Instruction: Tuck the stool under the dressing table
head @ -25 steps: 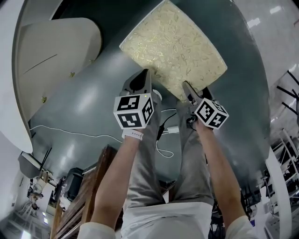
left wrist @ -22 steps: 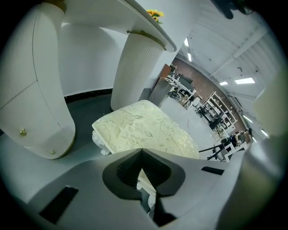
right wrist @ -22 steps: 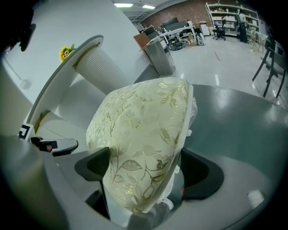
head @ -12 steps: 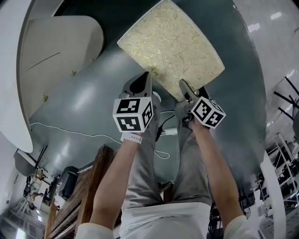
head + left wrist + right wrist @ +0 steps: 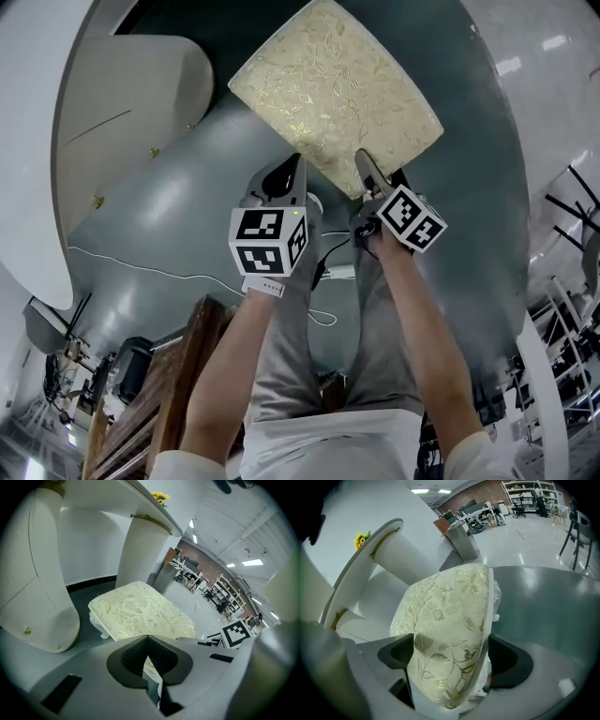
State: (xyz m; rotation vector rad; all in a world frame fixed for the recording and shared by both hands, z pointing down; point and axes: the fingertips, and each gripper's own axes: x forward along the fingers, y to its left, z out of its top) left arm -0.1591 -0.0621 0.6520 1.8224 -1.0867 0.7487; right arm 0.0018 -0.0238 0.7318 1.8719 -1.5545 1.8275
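Observation:
The stool (image 5: 333,89) has a cream cushion with a gold leaf pattern and stands on the grey floor just ahead of me. The white dressing table (image 5: 131,112) curves round at the upper left, and its ribbed column (image 5: 143,550) rises behind the stool (image 5: 140,613). My right gripper (image 5: 361,161) is shut on the cushion's near corner. That corner (image 5: 445,616) fills the space between the right gripper's (image 5: 450,653) dark pads. My left gripper (image 5: 298,161) is shut, with its tip at the stool's near edge. The left gripper (image 5: 149,644) shows only a sliver of cushion past its closed jaws.
A white cable (image 5: 141,265) trails over the grey floor (image 5: 187,206) at the left. Dark wooden furniture (image 5: 187,375) stands at the lower left beside my legs. A yellow flower (image 5: 160,497) sits on the tabletop. Desks and shelving (image 5: 201,578) fill the far room.
The stool has slid a little away from me toward the dressing table. Both grippers moved with it, the right one farther.

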